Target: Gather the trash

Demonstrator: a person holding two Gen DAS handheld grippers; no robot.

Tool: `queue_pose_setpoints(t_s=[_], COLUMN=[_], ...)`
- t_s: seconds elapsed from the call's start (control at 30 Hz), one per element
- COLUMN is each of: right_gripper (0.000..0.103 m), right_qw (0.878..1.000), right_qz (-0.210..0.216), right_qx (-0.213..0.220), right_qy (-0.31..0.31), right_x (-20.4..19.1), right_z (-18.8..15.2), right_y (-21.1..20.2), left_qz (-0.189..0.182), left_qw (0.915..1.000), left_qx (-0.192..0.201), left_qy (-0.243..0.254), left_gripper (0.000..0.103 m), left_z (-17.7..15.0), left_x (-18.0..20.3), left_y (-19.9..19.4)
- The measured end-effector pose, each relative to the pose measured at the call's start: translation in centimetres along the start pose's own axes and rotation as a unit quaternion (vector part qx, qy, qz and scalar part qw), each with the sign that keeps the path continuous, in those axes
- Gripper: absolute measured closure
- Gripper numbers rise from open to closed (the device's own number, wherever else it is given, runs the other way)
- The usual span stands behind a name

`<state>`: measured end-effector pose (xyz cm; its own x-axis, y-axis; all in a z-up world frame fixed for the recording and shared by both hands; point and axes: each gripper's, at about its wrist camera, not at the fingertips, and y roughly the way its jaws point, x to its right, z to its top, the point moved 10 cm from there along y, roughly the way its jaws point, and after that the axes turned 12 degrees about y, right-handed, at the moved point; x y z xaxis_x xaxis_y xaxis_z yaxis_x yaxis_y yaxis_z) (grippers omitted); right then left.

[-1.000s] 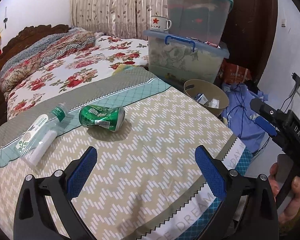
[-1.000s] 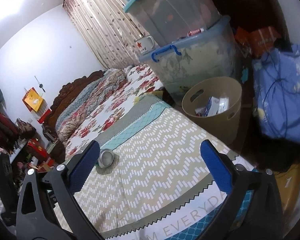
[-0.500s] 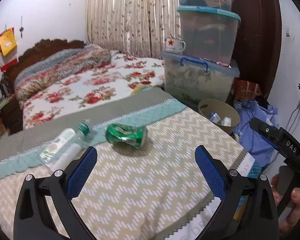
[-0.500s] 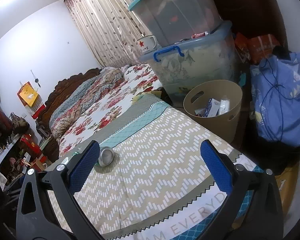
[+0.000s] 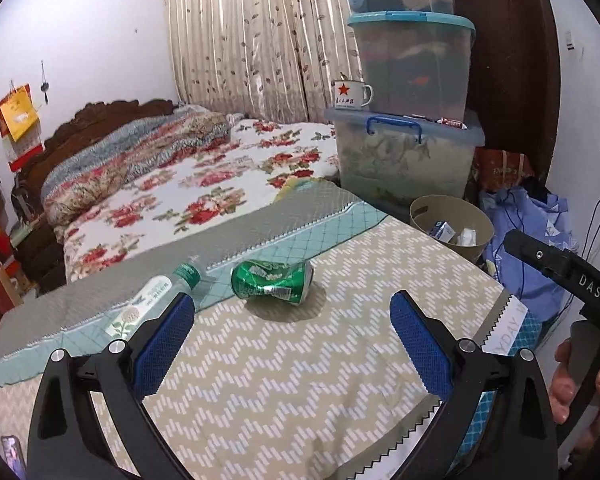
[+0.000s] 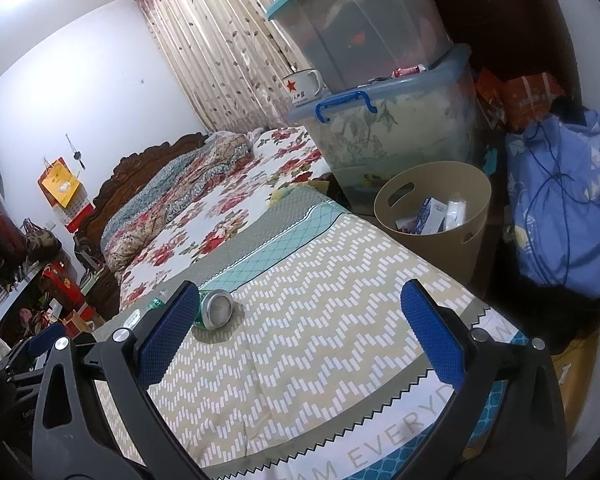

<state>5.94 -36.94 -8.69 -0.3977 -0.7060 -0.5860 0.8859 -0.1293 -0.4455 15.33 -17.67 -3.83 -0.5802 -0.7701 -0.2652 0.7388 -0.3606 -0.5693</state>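
both hand-held grippers, left [image 5: 292, 344] and right [image 6: 300, 334], spread wide, empty; crushed green can [image 5: 272, 282] on bed [image 5: 300, 380], plastic bottle [image 5: 156, 298] just beside the can.

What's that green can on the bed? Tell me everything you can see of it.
The green can is a crushed metal drink can, dented along its side, with white lettering too blurred to read. It lies on its side on the zigzag-patterned cover; the right wrist view shows one silver end. A plastic bottle lies beside it. Neither gripper touches it.
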Motion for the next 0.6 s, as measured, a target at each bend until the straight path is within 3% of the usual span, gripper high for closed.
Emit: queue_pose_setpoints(t_s=[0.6], right_gripper=[0.003], right_qw=[1.000], right_qz=[0.004], right_qx=[-0.013], right_qy=[-0.014], right_x=[-1.0], right_z=[-1.4], right_y=[0.5], left_qz=[-0.011], left_qw=[0.9995], left_qx=[-0.007], left_qy=[-0.027], left_gripper=[0.009], left_z=[-0.5], left_x=[-1.1], left_y=[0.2])
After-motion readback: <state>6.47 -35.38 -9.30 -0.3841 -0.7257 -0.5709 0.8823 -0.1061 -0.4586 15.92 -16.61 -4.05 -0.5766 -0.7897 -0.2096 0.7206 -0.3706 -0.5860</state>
